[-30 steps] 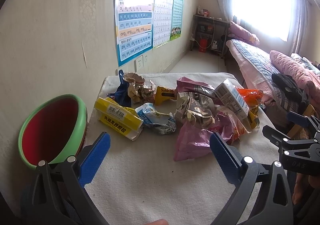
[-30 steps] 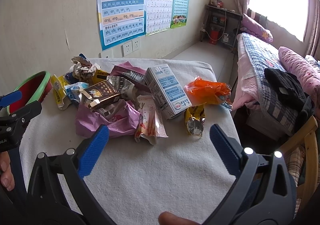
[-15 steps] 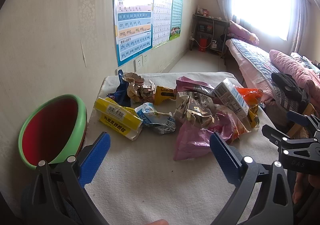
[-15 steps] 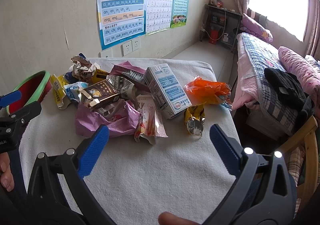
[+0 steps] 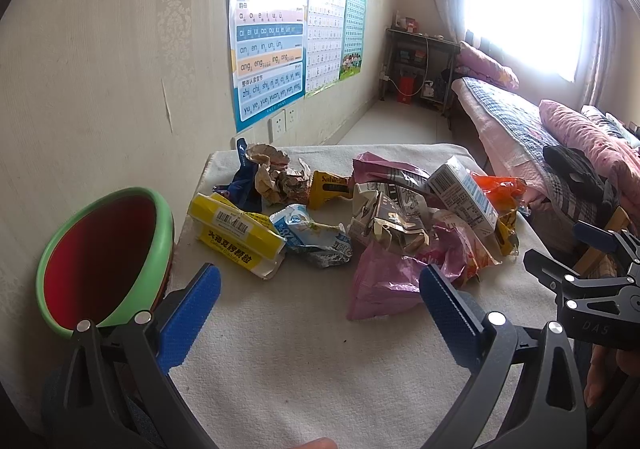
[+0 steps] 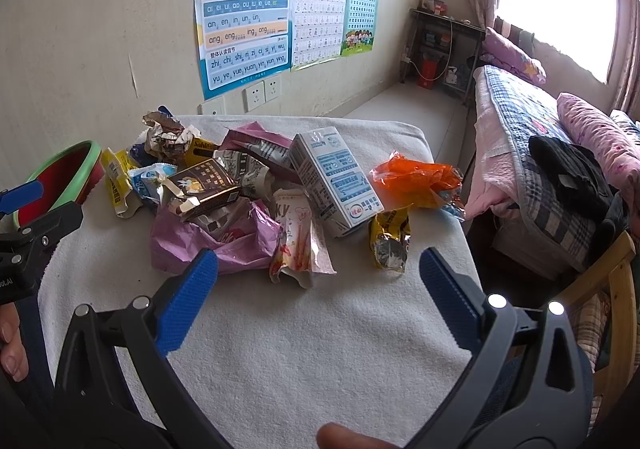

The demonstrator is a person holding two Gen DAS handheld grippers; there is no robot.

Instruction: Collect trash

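Trash lies in a loose heap at 12 o'clock from both of your grippers. Largest is the pink bag: light, soft, take a flat edge. The carton is stiffer; grip its narrow sides. Wrappers crumple and slip. The bin stands at 9 o'clock. Left gripper and right gripper have jaws wide apart, holding nothing. The table wears a soft towel in a bedroom.

Bare towel near side gives free approach; trash pile blocks centre, bin guards left edge.
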